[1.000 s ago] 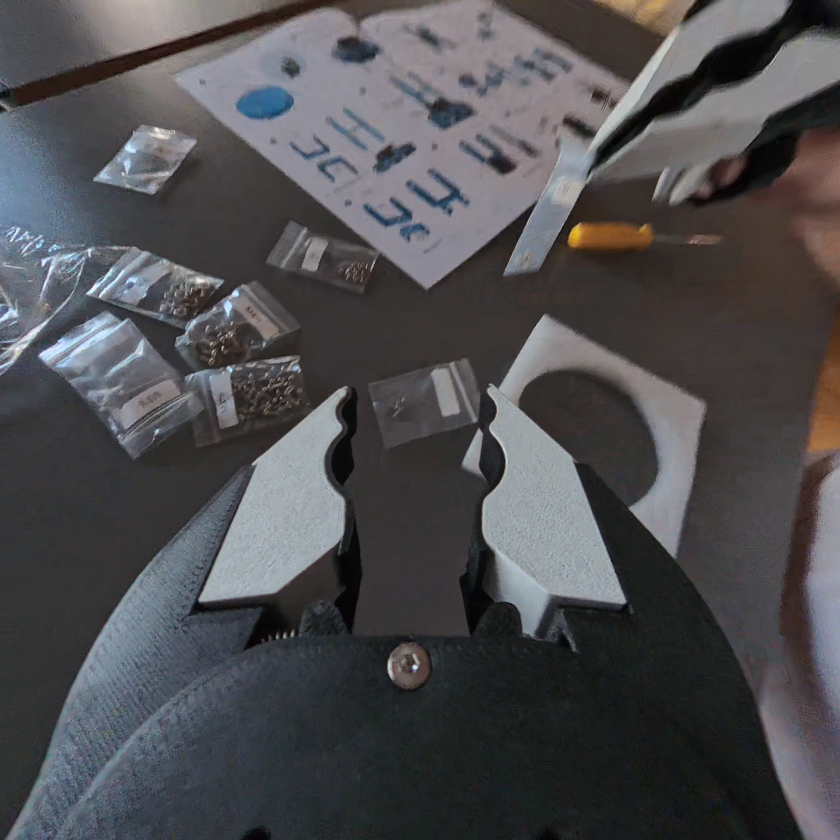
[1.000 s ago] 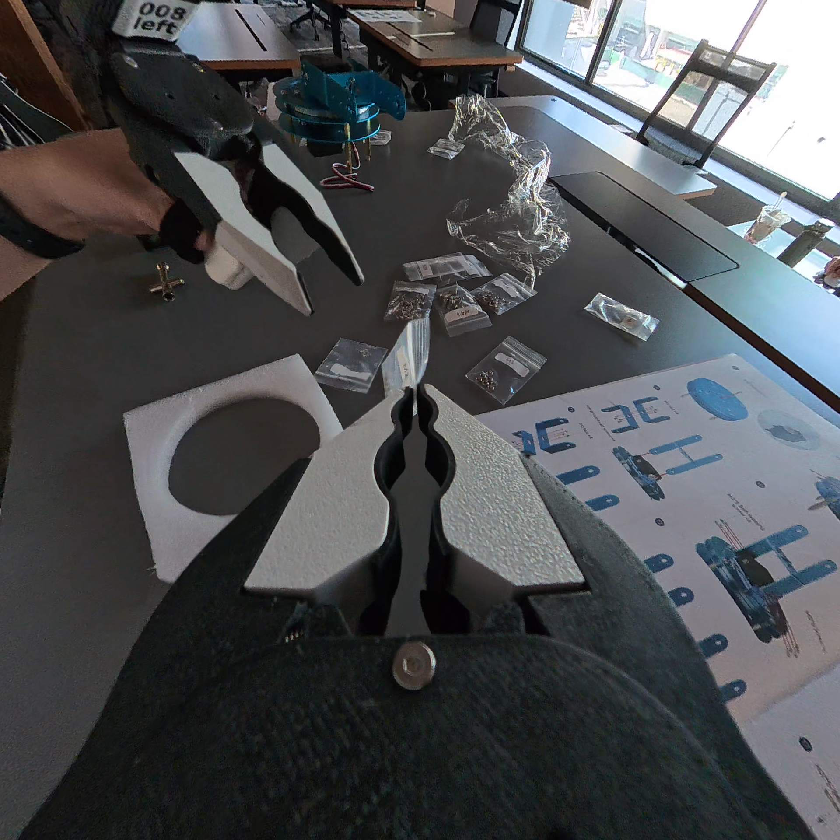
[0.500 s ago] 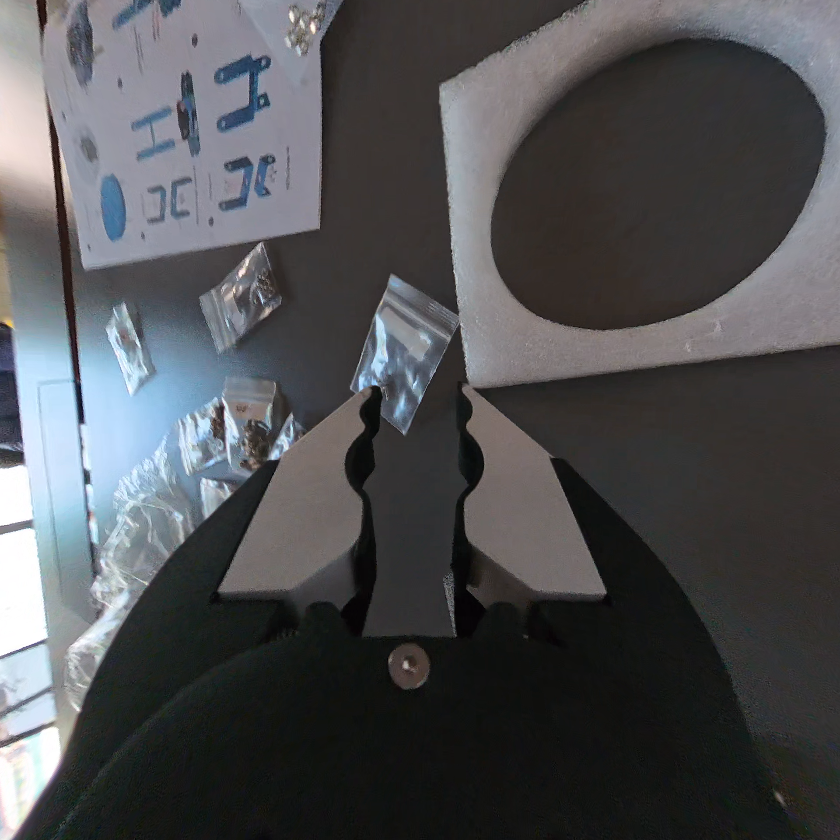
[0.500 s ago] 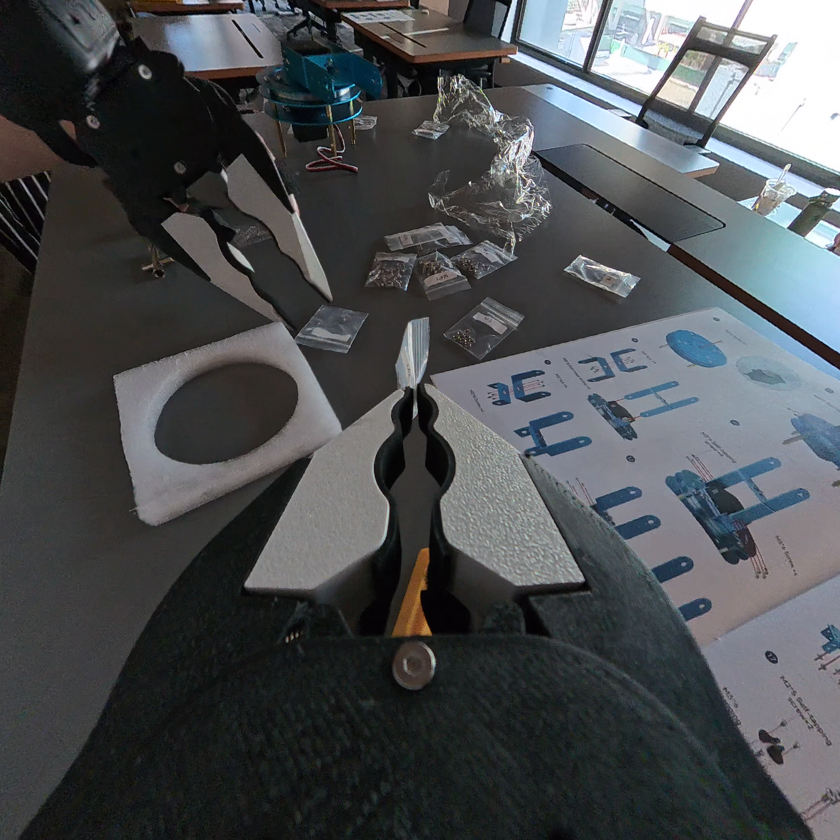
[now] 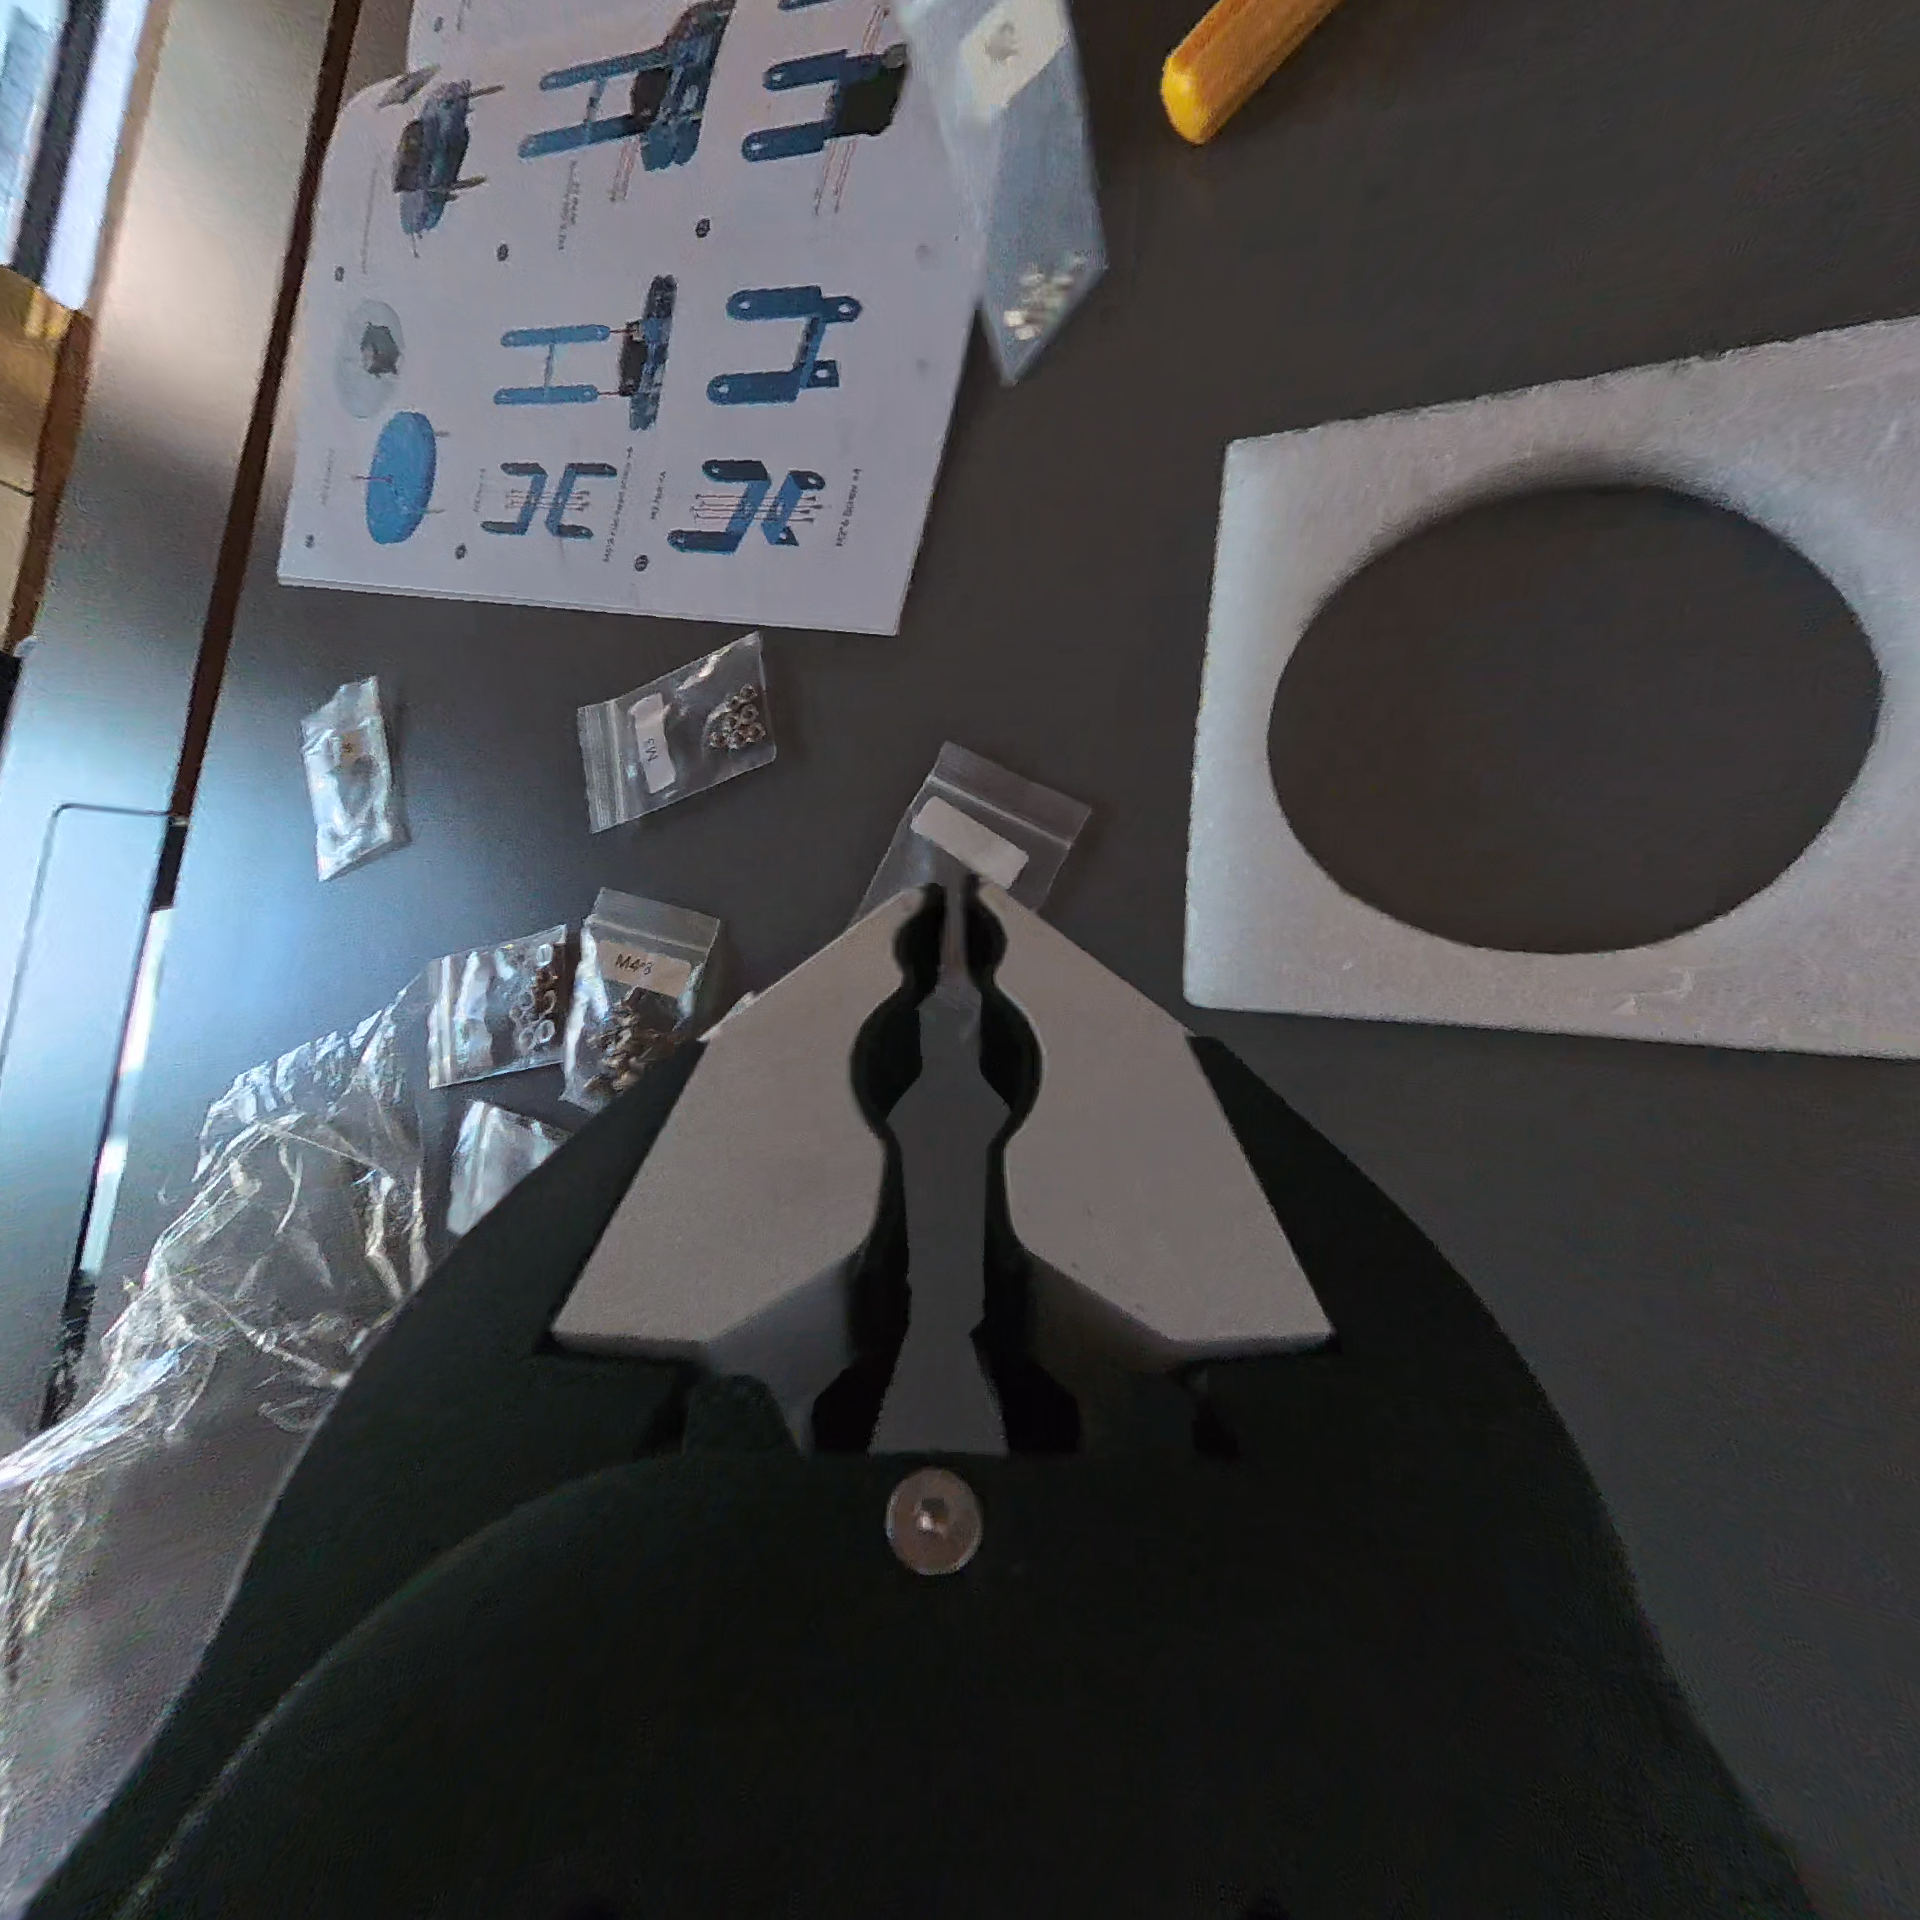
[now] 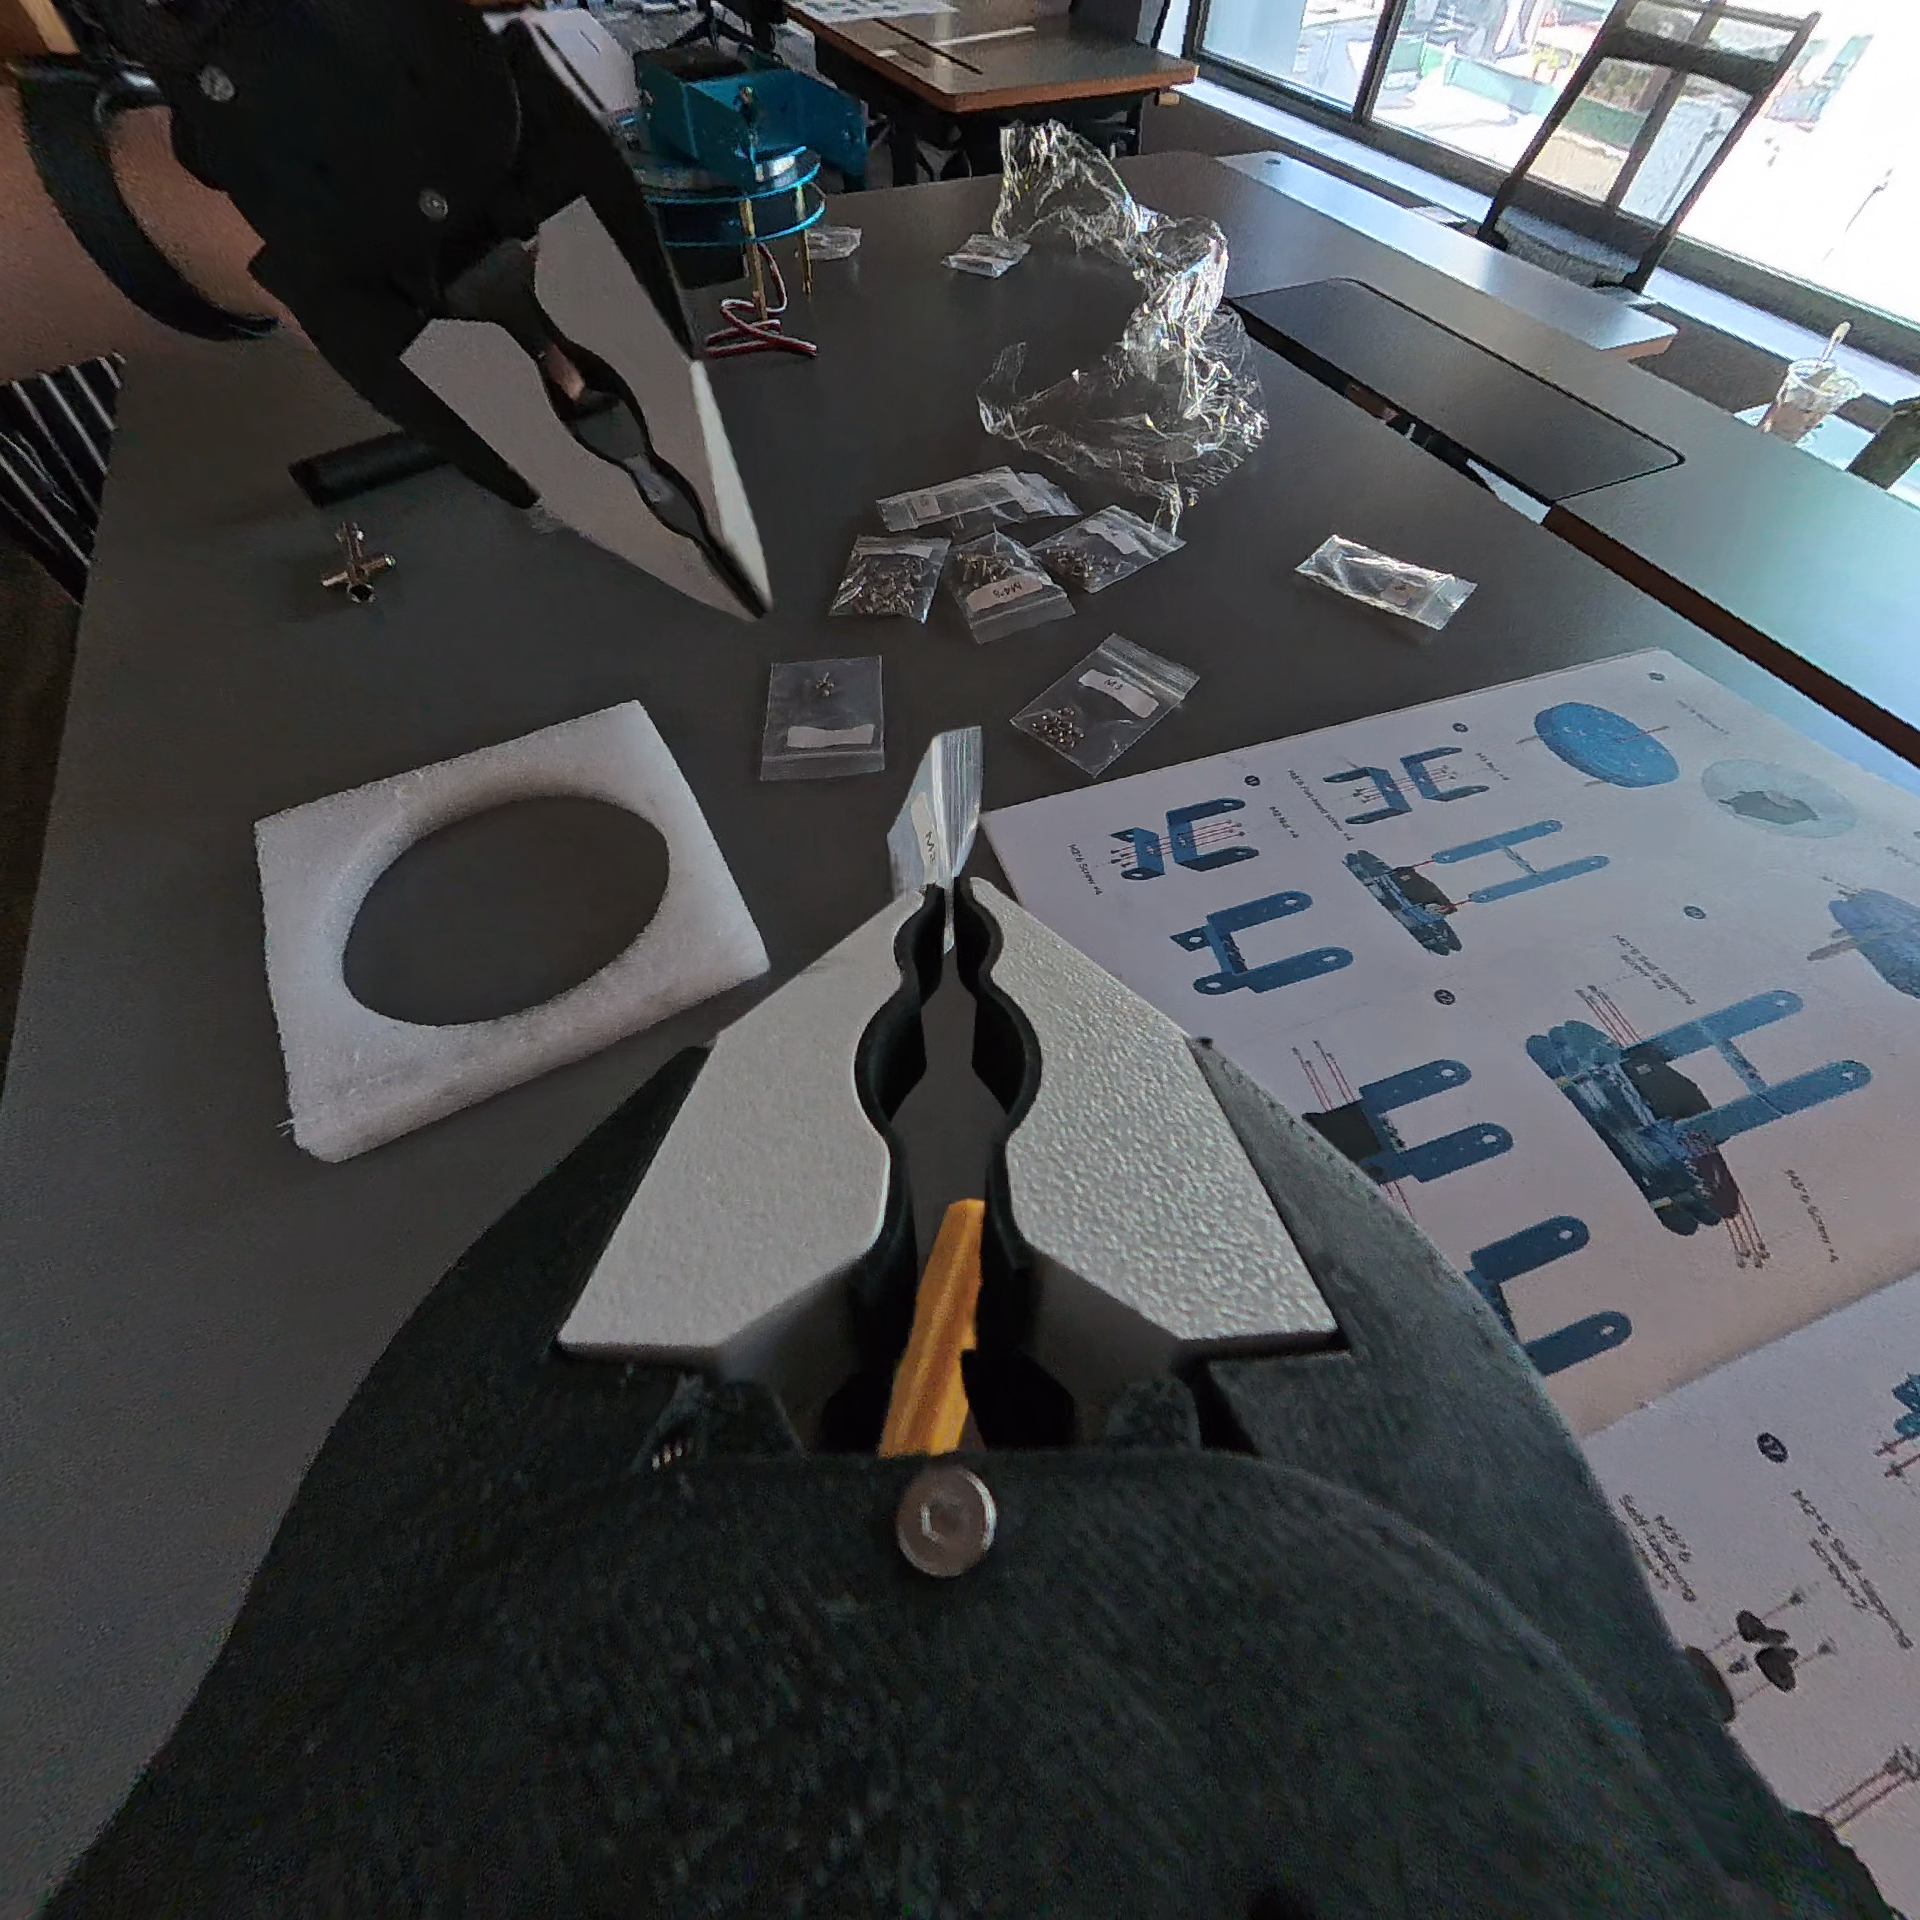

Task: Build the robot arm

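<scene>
My left gripper point(image 5: 951, 894) is shut and empty. It hangs over a dark table point(image 5: 1455, 1299), its tips just short of a small clear bag point(image 5: 977, 831) that lies flat; the bag also shows in the right wrist view point(image 6: 821, 717). That view shows the left gripper point(image 6: 753, 603) tilted down above the table, apart from the bag. My right gripper point(image 6: 951, 894) is shut on another small clear bag point(image 6: 935, 821) and holds it upright above the table. This held bag shows in the left wrist view point(image 5: 1029, 187) with small metal parts at its lower end.
A yellow screwdriver handle point(image 6: 935, 1340) lies under the right gripper. A white foam square with a round hole point(image 5: 1299, 966), a printed sheet point(image 6: 1455, 935), several bags of screws point(image 6: 997, 592), crumpled plastic wrap point(image 6: 1122, 364), a metal cross tool point(image 6: 358, 566) and a blue round assembly point(image 6: 738, 135) are on the table. There is about 15 cm between the tips of the two grippers.
My left gripper has swung over the table, come down toward the flat bag and closed from open to shut. The right gripper has shifted a little, still holding its bag.
</scene>
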Tool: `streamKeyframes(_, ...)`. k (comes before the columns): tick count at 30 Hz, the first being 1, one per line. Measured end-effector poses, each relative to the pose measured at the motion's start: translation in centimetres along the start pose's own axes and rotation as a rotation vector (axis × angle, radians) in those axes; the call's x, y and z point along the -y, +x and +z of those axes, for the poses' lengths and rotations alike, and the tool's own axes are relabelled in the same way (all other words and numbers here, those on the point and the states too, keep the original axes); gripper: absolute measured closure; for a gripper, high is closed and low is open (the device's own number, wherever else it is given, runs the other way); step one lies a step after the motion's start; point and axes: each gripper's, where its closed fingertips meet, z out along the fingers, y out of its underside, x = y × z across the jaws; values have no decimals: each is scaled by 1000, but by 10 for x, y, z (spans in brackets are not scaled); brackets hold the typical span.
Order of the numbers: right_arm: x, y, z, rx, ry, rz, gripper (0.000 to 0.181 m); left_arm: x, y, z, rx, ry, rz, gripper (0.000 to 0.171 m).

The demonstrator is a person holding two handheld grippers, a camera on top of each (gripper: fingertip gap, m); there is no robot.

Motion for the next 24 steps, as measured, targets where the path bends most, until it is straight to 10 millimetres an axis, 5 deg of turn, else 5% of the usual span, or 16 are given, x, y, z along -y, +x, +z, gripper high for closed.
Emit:
streamKeyframes(2, -4, 6, 0, -13, -9, 29, 181, -3, 11, 11, -41, -54, 39, 135)
streamKeyframes(3, -5, 8, 0, -11, -3, 46, 181, -5, 15, 16, -53, -75, 82, 133)
streamKeyframes(8, -7, 11, -1, -6, 1, 62, 181, -2, 14, 33, -135, -78, 94, 140)
streamKeyframes(11, -11, 9, -1, -3, -10, 57, 181, -7, 14, 34, -205, -69, 72, 156)
streamKeyframes(24, -15, 7, 0, 21, 5, 69, 181, -5, 19, 35, -350, 43, -208, 171)
